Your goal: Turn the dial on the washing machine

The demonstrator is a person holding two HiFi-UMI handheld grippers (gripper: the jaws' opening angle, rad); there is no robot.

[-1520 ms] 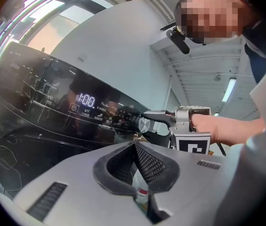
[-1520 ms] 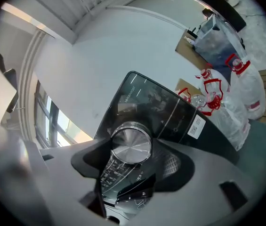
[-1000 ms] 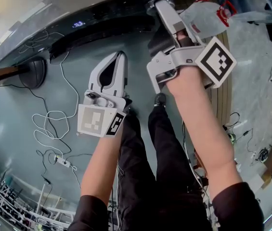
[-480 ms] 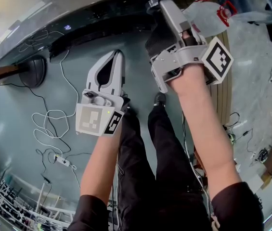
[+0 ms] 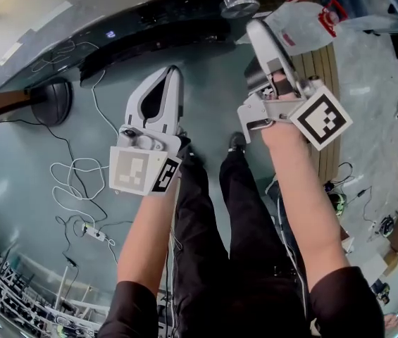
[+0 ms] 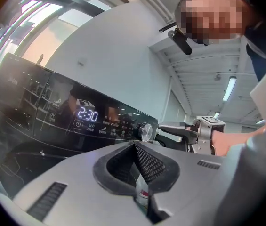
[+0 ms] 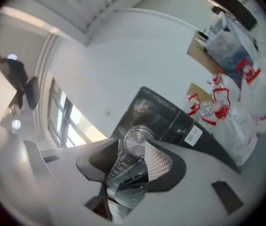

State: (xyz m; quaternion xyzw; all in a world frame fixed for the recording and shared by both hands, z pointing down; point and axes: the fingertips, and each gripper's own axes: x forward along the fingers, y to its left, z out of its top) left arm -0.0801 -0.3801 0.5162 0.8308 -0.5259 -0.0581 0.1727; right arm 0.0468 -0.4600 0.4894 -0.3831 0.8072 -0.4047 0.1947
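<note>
Dial (image 7: 135,139) | just beyond right gripper (image 7: 132,149) jaw tips, not touched | right jaws partly apart, have just been closing, nothing between | left gripper (image 6: 134,146) jaws together, empty

Your right gripper (image 5: 256,28) sits just off the dial (image 5: 239,0), at its 5 o'clock and clear of it. Its jaws have just been closing on nothing. Your left gripper (image 5: 172,72) hangs at the dial's 8 o'clock, below the washing machine (image 5: 114,5).
</note>
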